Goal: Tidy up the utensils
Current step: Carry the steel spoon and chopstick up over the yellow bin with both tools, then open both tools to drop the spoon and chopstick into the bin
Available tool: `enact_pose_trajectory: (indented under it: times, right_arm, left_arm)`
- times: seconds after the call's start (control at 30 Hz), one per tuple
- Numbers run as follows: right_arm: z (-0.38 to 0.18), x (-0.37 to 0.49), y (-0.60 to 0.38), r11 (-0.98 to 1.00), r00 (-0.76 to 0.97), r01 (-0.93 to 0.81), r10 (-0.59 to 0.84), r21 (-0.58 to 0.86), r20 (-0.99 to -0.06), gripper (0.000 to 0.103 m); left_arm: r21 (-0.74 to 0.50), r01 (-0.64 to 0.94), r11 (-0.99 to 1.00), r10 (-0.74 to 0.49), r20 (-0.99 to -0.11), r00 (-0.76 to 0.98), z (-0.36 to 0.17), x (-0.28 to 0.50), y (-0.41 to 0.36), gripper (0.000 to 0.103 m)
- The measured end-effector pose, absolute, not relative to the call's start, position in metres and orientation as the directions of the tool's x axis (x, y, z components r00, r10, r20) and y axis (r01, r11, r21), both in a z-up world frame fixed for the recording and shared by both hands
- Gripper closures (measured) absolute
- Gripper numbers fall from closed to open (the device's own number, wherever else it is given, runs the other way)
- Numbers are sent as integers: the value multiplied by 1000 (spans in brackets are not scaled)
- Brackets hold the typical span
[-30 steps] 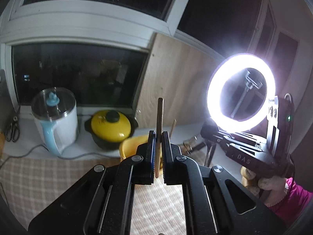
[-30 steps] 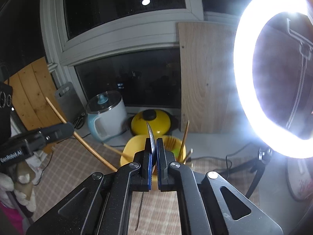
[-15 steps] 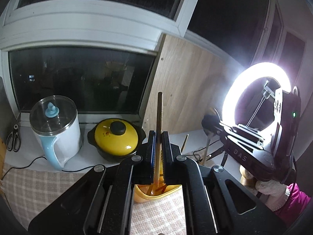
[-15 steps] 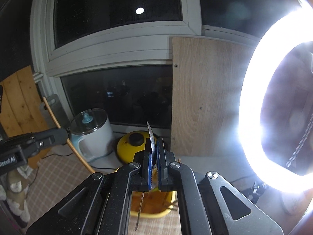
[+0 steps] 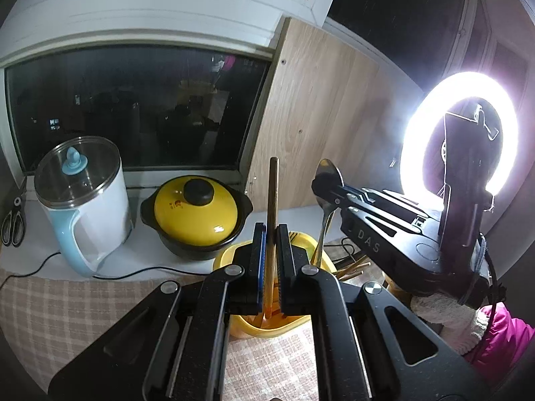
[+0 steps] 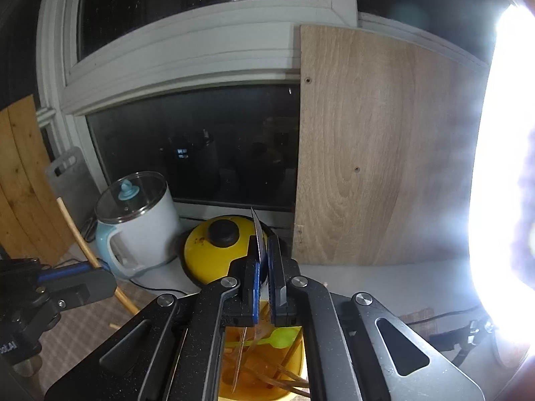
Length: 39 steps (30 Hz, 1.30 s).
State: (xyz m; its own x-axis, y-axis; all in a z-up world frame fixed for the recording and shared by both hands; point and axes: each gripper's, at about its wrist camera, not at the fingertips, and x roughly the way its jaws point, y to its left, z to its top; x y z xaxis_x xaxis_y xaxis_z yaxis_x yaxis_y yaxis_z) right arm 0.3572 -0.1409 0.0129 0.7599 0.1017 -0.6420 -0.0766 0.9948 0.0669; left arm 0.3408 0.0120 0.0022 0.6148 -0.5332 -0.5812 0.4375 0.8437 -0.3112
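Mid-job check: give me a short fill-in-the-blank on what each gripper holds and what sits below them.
1. The left gripper is shut on a wooden ____.
2. The right gripper is shut on a metal ____.
3. Below both stands a ____ utensil holder.
4. The casserole pot has a yellow lid with a ____ knob.

Answers: chopstick; spoon; yellow; black

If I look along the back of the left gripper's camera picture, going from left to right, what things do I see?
Scissors → white and blue kettle → yellow pot → wooden board → spoon held by the other gripper → bright ring light.
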Motion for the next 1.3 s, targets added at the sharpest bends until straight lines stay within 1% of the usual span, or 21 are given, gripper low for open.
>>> enact_pose_trajectory:
  times: [0.23, 0.43, 0.6, 0.67, 1.0, 1.03, 1.1, 1.13, 1.17, 1.23, 1.3]
  right_arm:
    - [-5, 349, -141, 991, 720, -102, 134, 87, -681, 101]
    - [-13, 339, -143, 987, 682, -118, 161, 110, -713, 101]
    - [-23, 339, -151, 986, 649, -102, 168, 134, -742, 101]
    - [-26, 339, -155, 984, 638, -95, 177, 151, -750, 101]
    - [-26, 329, -160, 985, 629, -102, 174, 142, -758, 100]
    - [-26, 328, -160, 984, 627, -104, 177, 144, -758, 99]
    - [-25, 326, -161, 982, 630, -106, 187, 156, -754, 96]
    - [-23, 324, -162, 981, 634, -108, 194, 163, -749, 90]
    - [-21, 322, -163, 980, 639, -106, 195, 166, -744, 82]
    - [-16, 317, -166, 980, 651, -98, 196, 175, -733, 71]
    - [-10, 313, -167, 978, 654, -95, 203, 188, -729, 71]
  left_arm:
    - [-304, 430, 850, -521, -601, 606, -13, 338, 9, 99]
    - [-270, 427, 863, -494, -626, 603, -31, 334, -1, 99]
    - [-258, 421, 870, -481, -638, 602, -42, 332, -6, 99]
    - [-250, 422, 871, -476, -641, 602, -45, 331, -8, 99]
    - [-245, 415, 876, -467, -646, 604, -49, 325, -10, 98]
    - [-245, 415, 876, -467, -646, 604, -48, 325, -9, 98]
    - [-254, 410, 876, -469, -646, 602, -45, 323, -7, 93]
    - [-256, 410, 876, -470, -644, 603, -45, 322, -6, 86]
    - [-255, 408, 877, -469, -642, 607, -43, 320, -5, 83]
    - [-254, 410, 876, -470, -637, 611, -40, 316, -3, 83]
    - [-245, 415, 876, -469, -631, 618, -34, 309, -1, 83]
